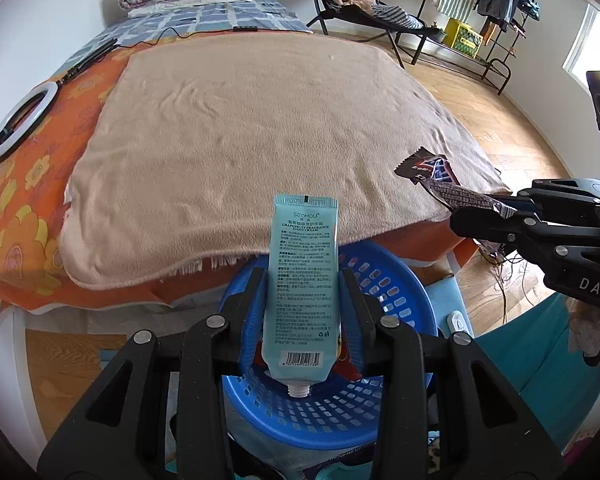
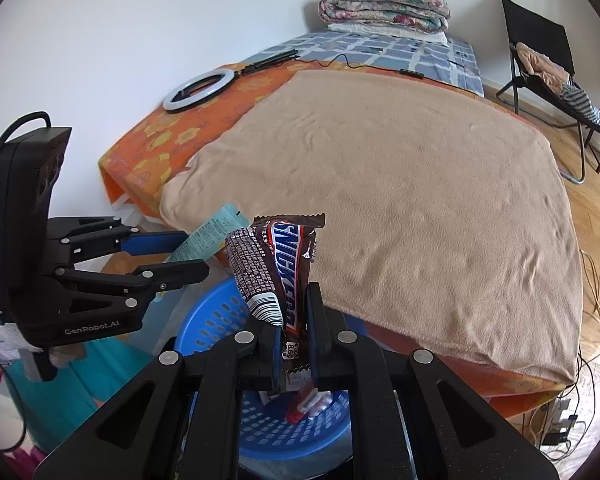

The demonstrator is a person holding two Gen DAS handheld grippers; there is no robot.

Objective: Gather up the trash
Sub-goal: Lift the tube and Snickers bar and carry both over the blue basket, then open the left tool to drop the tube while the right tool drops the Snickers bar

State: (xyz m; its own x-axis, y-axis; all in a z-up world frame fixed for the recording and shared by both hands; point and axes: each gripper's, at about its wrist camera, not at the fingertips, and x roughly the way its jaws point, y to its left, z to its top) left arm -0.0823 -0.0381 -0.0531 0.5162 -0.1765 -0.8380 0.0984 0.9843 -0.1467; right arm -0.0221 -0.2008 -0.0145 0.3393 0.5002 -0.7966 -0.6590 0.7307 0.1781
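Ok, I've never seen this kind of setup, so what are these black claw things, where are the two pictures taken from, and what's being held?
There is no robot arm here. A person holds a two-finger gripper in each hand, and each gripper carries a wide-angle camera looking forward along its fingers. So one picture comes from the left gripper, the other from the right gripper, and each also catches its partner off to the side.

The left gripper is shut on a pale blue hand cream tube with no cap. The right gripper is shut on a brown chocolate bar wrapper. Both hang over a blue plastic basket beside the bed, with some red and white trash already in it. The bed has a tan blanket, with a ring light at its far side.
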